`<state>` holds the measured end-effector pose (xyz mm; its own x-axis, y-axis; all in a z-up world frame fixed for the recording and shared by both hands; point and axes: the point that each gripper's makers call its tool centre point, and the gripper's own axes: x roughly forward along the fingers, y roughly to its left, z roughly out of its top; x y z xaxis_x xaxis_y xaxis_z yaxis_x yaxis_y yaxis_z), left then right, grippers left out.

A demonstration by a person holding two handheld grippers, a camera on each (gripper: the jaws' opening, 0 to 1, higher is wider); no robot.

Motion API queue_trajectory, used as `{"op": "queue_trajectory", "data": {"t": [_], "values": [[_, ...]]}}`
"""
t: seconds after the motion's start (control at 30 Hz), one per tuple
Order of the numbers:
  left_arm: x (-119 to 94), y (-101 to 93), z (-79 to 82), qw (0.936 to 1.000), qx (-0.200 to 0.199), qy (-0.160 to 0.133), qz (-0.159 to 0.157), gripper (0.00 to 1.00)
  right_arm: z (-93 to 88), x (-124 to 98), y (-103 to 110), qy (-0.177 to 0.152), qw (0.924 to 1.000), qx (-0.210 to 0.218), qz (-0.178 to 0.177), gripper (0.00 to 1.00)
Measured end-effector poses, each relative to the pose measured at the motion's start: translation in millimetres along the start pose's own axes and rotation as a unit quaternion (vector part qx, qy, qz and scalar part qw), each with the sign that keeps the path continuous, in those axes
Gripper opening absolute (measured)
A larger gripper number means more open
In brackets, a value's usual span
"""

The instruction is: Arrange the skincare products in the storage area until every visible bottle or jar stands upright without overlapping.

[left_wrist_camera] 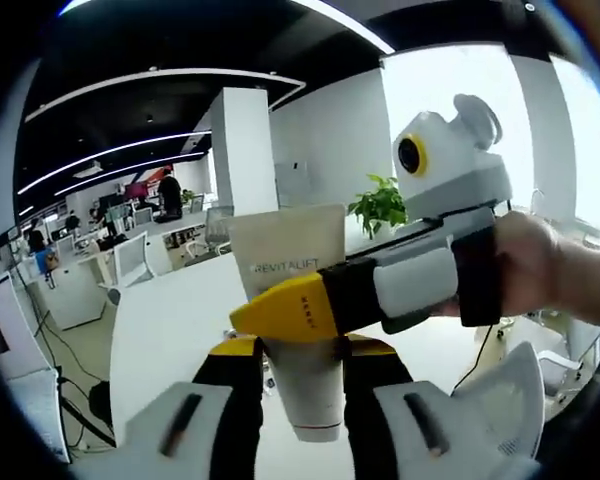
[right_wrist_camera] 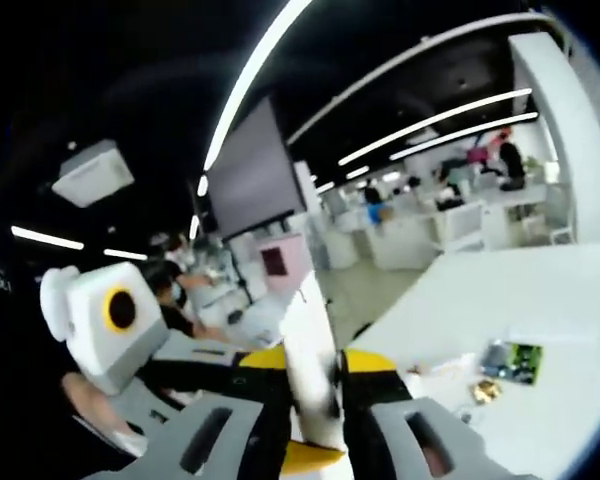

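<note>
Clamped between the left gripper jaws, cap down, a pale tube hangs above the white table, and the right gripper pinches it too, probably steadying it for standing upright.

A white table carries a small green-and-blue packet and a gold item.

The right gripper crosses the tube, blocking the left gripper's front.
</note>
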<state>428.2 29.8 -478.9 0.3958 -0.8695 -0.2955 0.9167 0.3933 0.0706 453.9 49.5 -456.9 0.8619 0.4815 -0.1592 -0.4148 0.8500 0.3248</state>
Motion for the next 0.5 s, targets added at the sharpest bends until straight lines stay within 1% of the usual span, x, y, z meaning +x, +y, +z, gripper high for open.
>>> {"op": "queue_trajectory", "data": {"t": [0.07,0.1,0.13,0.17,0.23,0.27,0.33,0.37,0.43,0.5], "values": [[-2,-0.7,-0.2,1.0,-0.001,0.0,-0.004,0.26,-0.2,0,2,0.0,1.0,-0.007,-0.004,0.14],[-3,-1.7,-0.1,1.0,0.002,-0.001,-0.006,0.26,-0.1,-1,2,0.001,0.9998,-0.016,-0.01,0.12],[-4,-2.5,-0.1,1.0,0.004,-0.001,-0.009,0.26,0.1,-2,-4,0.002,0.9992,-0.026,-0.031,0.1],[-4,-3.5,0.5,0.9999,0.01,-0.002,-0.012,0.26,0.2,-2,1,0.001,0.9995,-0.023,-0.022,0.08],[-4,-4.5,0.8,0.9997,0.015,-0.004,-0.018,0.27,0.3,-3,-2,0.004,0.9989,-0.026,-0.038,0.07],[-3,-4.6,0.9,0.9996,0.016,-0.006,-0.021,0.27,0.8,-3,-4,0.002,0.9987,-0.021,-0.047,0.06],[-3,-5.6,2.0,0.9992,0.022,-0.012,-0.031,0.28,1.7,-4,-4,0.0,0.9982,-0.024,-0.055,0.06],[-3,-6.5,3.0,0.9987,0.03,-0.015,-0.037,0.28,2.0,-5,-4,0.002,0.9981,-0.025,-0.056,0.05],[-4,-7.8,5.2,0.9985,0.029,-0.022,-0.041,0.29,5.6,-8,-4,0.003,0.998,-0.026,-0.057,0.05],[-4,-10.6,12.0,0.9973,0.046,-0.032,-0.048,0.29,11.2,-13,-3,-0.009,0.9983,-0.021,-0.053,0.05]]}}
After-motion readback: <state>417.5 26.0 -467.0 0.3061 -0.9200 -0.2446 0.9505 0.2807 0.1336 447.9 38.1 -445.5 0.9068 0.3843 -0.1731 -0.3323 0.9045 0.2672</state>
